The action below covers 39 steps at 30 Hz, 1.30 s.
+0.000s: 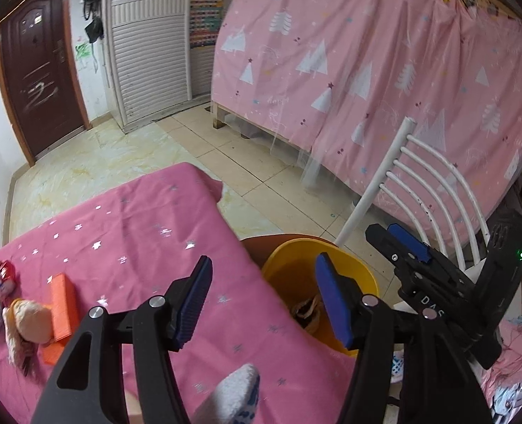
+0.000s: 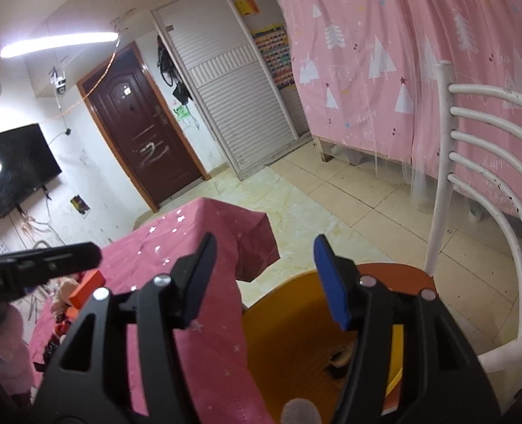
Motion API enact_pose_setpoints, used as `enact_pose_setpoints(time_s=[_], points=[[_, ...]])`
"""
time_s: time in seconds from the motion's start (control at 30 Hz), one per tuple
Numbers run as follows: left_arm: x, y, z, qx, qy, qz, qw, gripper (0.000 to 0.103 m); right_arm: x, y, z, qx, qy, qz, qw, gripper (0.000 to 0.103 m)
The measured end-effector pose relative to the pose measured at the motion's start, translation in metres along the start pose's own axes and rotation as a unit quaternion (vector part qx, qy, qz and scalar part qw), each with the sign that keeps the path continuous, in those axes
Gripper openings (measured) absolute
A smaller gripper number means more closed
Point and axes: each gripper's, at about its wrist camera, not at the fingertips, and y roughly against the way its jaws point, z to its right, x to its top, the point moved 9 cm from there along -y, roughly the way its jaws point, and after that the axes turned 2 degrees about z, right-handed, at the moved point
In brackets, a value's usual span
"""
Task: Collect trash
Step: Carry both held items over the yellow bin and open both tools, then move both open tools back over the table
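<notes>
Trash already sits in your yellow bin; both grippers' fingers gape empty; wrappers lower left on table remain.

You had a white chair beside the pink star-printed tablecloth, a pink tree-patterned curtain behind it, a dark brown door and a wall television.

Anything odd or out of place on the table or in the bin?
Nothing spilled or damaged. Wrappers, a peach-coloured lump and an orange box still clutter the pink tablecloth's left end; the yellow bin holds one scrap.
</notes>
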Motion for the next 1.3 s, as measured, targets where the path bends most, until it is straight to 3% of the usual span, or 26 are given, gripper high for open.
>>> enact_pose_setpoints(time_s=[0.4,0.63,0.83,1.1,1.3], points=[[-0.007,0.049,-0.080,0.027,0.048,0.028,0.9981,0.059,-0.021,-0.002,-0.087,0.048,0.047,-0.031,0.997,0.060],[-0.019,0.068,-0.133,0.045,0.080,0.039,0.9950,0.061,-0.034,-0.005,-0.143,0.078,0.088,-0.049,0.992,0.070],[-0.029,0.081,-0.180,0.064,0.107,0.044,0.9913,0.062,-0.049,-0.008,-0.182,0.098,0.117,-0.069,0.986,0.070],[-0.049,0.094,-0.238,0.096,0.131,0.045,0.9857,0.067,-0.085,-0.004,-0.234,0.140,0.157,-0.105,0.972,0.070],[-0.067,0.091,-0.277,0.116,0.148,0.033,0.9816,0.069,-0.114,0.006,-0.271,0.176,0.188,-0.131,0.957,0.078]])
